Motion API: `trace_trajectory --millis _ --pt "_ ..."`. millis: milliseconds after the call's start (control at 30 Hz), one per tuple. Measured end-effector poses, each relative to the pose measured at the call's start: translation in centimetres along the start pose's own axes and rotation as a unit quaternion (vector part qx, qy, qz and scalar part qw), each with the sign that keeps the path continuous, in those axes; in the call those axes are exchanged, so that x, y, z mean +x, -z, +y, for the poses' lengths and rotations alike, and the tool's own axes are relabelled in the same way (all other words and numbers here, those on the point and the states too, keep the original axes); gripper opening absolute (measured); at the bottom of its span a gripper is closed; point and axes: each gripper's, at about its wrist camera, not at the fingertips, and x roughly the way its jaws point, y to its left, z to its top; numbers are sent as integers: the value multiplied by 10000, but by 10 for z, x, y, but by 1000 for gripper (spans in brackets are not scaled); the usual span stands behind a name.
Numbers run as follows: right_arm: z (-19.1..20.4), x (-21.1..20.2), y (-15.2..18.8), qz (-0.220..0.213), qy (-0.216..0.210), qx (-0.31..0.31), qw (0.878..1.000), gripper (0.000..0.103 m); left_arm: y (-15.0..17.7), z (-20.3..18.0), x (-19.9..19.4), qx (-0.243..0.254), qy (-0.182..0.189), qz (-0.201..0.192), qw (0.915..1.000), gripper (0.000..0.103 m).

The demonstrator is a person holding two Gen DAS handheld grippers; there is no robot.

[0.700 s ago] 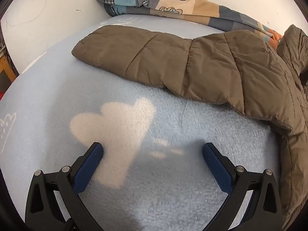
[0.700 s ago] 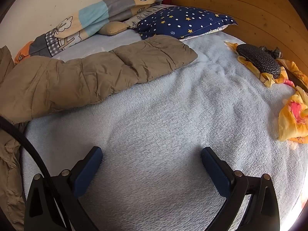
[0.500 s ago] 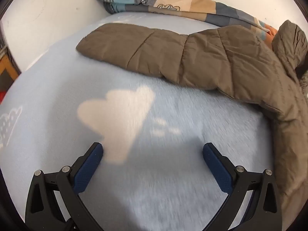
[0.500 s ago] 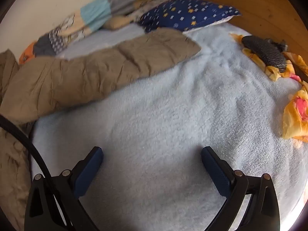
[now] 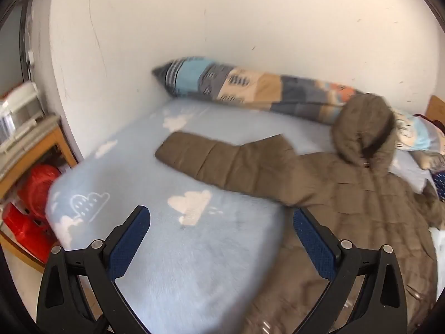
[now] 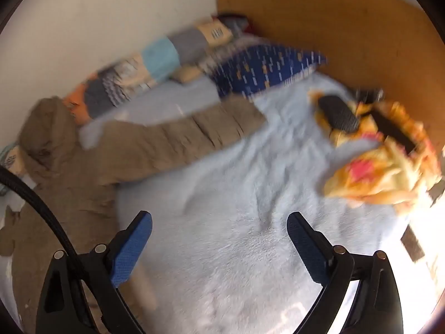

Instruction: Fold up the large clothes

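A brown quilted hooded coat (image 5: 347, 194) lies spread flat on a light blue blanket (image 5: 194, 250), its hood toward the wall and both sleeves stretched out. One sleeve (image 5: 217, 164) reaches left in the left wrist view; the other sleeve (image 6: 194, 136) reaches right in the right wrist view. My left gripper (image 5: 221, 217) hangs open above the blanket, left of the coat body. My right gripper (image 6: 219, 222) is open too, over bare blanket right of the coat (image 6: 69, 183). Nothing sits between either pair of fingers.
A long patchwork pillow (image 5: 250, 89) lies along the white wall. A navy star pillow (image 6: 267, 69) sits by the wooden headboard (image 6: 347, 27). A yellow cloth bundle with a dark object (image 6: 383, 150) rests at the right. A wooden shelf with red items (image 5: 30, 189) stands left of the bed.
Both grippers have pulled back and up from the blanket, so the views now take in the whole coat, the hood and the walls. Both stay open and empty.
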Motion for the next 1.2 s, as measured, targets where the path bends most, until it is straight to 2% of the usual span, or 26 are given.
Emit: trace_trajectory --millis 133,233,333,467,500,567,667,767,1000,1200 --pt "44 -92 26 -643 -434 -426 9961 100 40 -47 -69 256 195 -199 9993 103" --pt "82 -149 65 -1030 -796 -883 9875 100 78 -71 -104 357 462 -157 9982 103" --pt "127 -202 119 -1212 -1171 -1249 9777 101 113 -91 -131 240 716 -188 9970 103" --pt "154 -246 194 -1559 -1557 -1492 9639 103 155 -113 -147 659 807 -259 9942 103" --pt "157 -249 210 -1563 -1749 -1611 9587 103 159 -113 -149 700 806 -307 9938 103" --pt "173 -248 229 -1328 -1848 -2051 9519 103 167 -111 -155 720 949 -315 9924 103" --pt "181 -248 237 -1141 -1964 -2132 9502 103 175 -105 -162 683 1127 -290 9909 103" --pt "180 -256 239 -1237 -2048 -2044 9492 103 176 -105 -168 679 1100 -345 9910 103" --pt "179 -274 238 -1452 -2206 -2240 9381 103 172 -98 -180 744 1188 -513 9888 103" --pt "179 -273 236 -1386 -2244 -2195 9393 103 170 -101 -183 758 1271 -511 9877 103"
